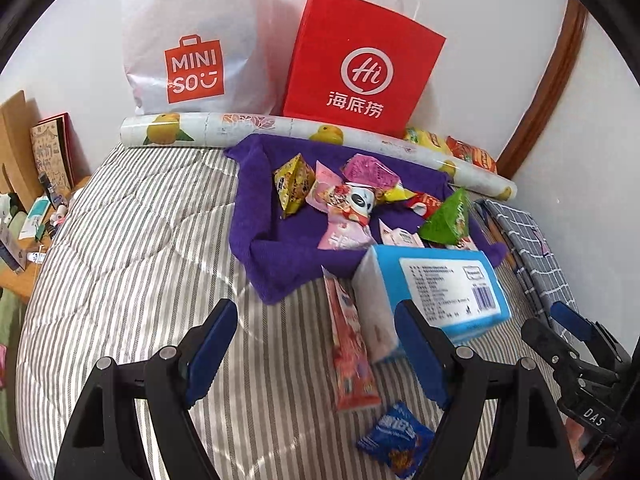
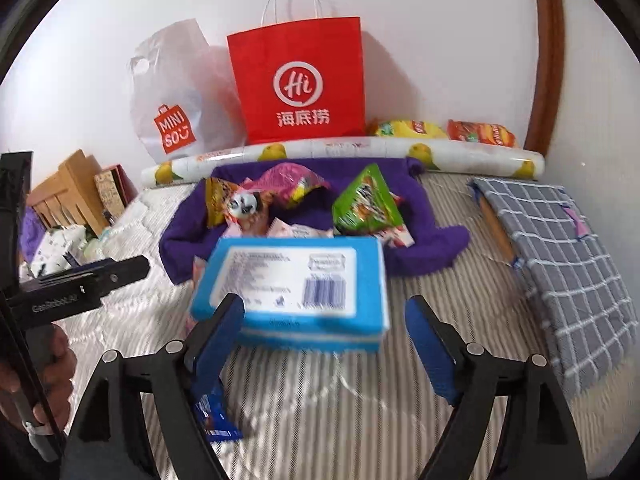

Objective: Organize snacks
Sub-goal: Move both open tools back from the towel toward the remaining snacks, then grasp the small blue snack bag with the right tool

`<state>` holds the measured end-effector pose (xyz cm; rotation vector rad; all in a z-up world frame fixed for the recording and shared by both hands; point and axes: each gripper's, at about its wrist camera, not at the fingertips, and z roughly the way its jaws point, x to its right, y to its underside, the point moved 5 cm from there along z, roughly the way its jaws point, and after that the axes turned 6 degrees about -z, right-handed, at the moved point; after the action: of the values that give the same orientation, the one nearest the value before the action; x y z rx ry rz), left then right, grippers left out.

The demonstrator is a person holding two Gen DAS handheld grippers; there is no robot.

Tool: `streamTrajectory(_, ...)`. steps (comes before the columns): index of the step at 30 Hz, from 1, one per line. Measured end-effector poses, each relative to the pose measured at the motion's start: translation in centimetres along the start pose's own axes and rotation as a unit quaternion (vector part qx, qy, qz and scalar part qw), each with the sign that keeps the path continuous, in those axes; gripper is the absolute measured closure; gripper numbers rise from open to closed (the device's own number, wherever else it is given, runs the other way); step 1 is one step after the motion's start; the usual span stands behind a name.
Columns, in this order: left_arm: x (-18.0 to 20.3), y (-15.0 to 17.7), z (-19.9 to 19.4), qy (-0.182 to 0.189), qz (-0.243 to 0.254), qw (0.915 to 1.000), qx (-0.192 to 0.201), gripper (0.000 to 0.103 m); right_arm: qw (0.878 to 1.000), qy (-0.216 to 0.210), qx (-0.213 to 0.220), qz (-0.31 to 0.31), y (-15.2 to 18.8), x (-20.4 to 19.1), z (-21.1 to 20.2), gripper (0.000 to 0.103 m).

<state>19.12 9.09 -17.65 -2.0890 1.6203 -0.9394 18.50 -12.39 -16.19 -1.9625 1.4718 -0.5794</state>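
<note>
A purple towel (image 1: 276, 248) (image 2: 424, 236) on the striped bed holds several snack packets: a yellow one (image 1: 294, 184), pink ones (image 1: 370, 170), a green one (image 1: 448, 220) (image 2: 366, 204). A blue box (image 1: 448, 292) (image 2: 296, 280) lies in front of it, a long red packet (image 1: 350, 344) beside it, and a small blue packet (image 1: 400, 440) (image 2: 214, 416) nearer. My left gripper (image 1: 320, 352) is open, above the red packet. My right gripper (image 2: 328, 344) is open just short of the blue box; it also shows in the left wrist view (image 1: 560, 320).
A red paper bag (image 1: 360, 64) (image 2: 300, 80) and a white Miniso bag (image 1: 192, 40) (image 2: 176, 92) lean on the wall behind a lemon-print roll (image 1: 320, 132) (image 2: 344, 152). Chip bags (image 2: 444, 130) lie behind it. A grey checked cloth (image 2: 560, 248) lies right. A cluttered desk (image 1: 36, 208) stands left.
</note>
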Motion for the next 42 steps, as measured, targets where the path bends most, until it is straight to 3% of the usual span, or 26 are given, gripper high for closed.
streamTrajectory(4,0.1,0.7,-0.9,0.010,-0.008,0.9999,0.002,0.023,0.998,0.061,0.015,-0.001,1.0,0.6,-1.2,0.014)
streamTrajectory(12,0.2,2.4,-2.7,0.028,-0.005,0.9996,0.003,0.023,0.998,-0.049,0.025,0.027,2.3,-0.1,-2.6,0.015)
streamTrajectory(17,-0.3,3.0,-3.0,0.013,0.000,0.9999,-0.011,0.023,0.999,-0.045,0.015,0.017,3.1,-1.1,-3.2,0.017)
streamTrajectory(22,-1.4,2.9,-2.8,0.027,-0.030,0.9989,-0.023,0.023,0.999,-0.052,-0.005,0.010,4.0,-1.9,-2.7,0.030)
streamTrajectory(26,-1.7,2.9,-2.7,0.025,-0.026,0.9991,-0.023,0.023,0.998,-0.066,-0.020,0.004,4.7,-2.9,-1.8,0.033)
streamTrajectory(30,-2.0,2.8,-2.6,0.024,-0.022,0.9992,-0.024,0.025,0.997,-0.070,-0.031,0.002,5.2,-3.6,-0.9,0.046)
streamTrajectory(36,-2.0,2.8,-2.0,0.028,-0.005,0.9989,-0.037,0.025,0.994,-0.099,-0.045,0.010,5.7,-4.8,0.3,0.046)
streamTrajectory(42,-2.2,2.6,-2.1,0.033,0.007,0.9987,-0.039,0.025,0.993,-0.100,-0.057,-0.011,5.9,-6.6,0.9,0.046)
